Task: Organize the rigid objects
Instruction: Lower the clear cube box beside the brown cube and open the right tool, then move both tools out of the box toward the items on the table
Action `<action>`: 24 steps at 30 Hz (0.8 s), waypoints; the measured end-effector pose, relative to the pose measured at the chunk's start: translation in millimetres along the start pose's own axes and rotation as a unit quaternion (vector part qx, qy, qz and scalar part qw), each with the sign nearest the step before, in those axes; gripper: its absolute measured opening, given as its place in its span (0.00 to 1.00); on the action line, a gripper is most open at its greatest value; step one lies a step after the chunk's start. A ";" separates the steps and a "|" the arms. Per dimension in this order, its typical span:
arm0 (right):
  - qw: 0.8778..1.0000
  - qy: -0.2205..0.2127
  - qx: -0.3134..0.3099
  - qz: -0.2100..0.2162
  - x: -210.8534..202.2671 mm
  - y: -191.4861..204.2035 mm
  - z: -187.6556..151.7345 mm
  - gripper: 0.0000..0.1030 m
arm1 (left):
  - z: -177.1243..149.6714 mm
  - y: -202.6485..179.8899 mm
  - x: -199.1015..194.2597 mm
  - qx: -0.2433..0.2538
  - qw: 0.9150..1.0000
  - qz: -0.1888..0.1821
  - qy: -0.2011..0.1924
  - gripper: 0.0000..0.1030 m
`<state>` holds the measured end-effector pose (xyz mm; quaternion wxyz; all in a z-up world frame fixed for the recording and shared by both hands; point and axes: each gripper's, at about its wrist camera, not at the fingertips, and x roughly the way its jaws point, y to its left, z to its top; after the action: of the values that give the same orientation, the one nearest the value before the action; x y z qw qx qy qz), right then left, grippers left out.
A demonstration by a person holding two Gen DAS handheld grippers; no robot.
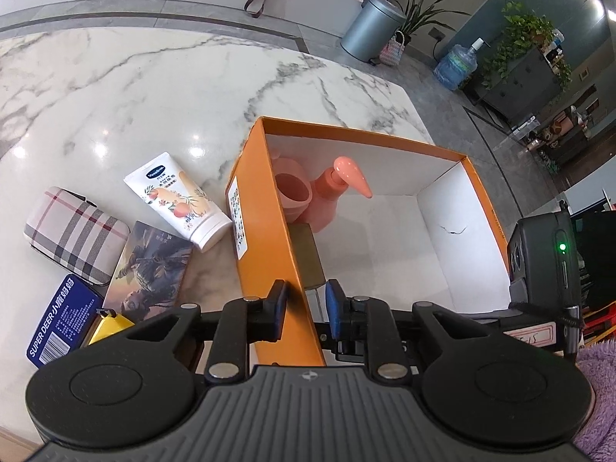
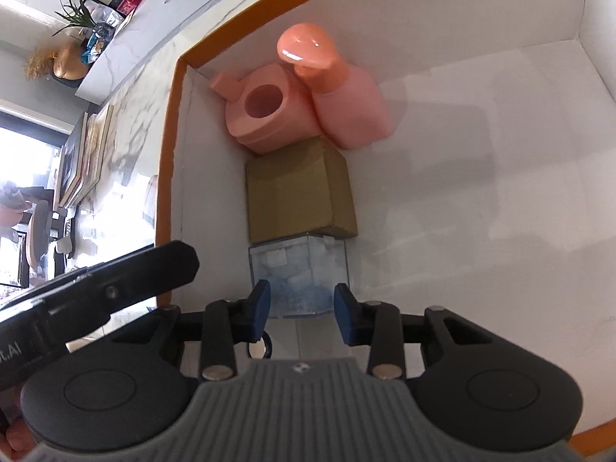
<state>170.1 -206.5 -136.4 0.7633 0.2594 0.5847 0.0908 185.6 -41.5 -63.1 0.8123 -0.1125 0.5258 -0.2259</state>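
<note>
Left gripper (image 1: 306, 308) clamps box (image 1: 265, 246) wall | right gripper (image 2: 302, 308) apart astride clear cube (image 2: 300, 273) | rigid, slick: you grip flat sides.

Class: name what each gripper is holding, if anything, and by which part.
Left gripper: shut on the orange box's side wall, near its corner. Right gripper: fingers either side of the clear box; grip cannot be told.

left claw (image 1: 306, 310): clamped, angled steeply down | right claw (image 2: 301, 310): jaws parted, angled steeply down
</note>
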 end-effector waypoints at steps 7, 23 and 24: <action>0.999 -0.033 -0.034 -0.020 -21.2 14.6 -4.7 0.39 | -3.8 2.1 -27.1 0.008 0.999 0.019 -0.030 0.24; 0.966 -0.185 -0.178 0.020 -62.6 109.6 -43.2 0.43 | -32.8 82.4 -108.6 -0.028 0.991 0.105 -0.076 0.24; 0.966 -0.178 -0.185 0.022 -57.0 115.3 -46.1 0.43 | -36.1 86.7 -109.3 -0.024 0.991 0.106 -0.072 0.24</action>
<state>128.7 -120.5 -38.7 0.8877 0.1387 0.4066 0.1658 136.8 89.2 -27.0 0.8644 -0.0912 0.4803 -0.1173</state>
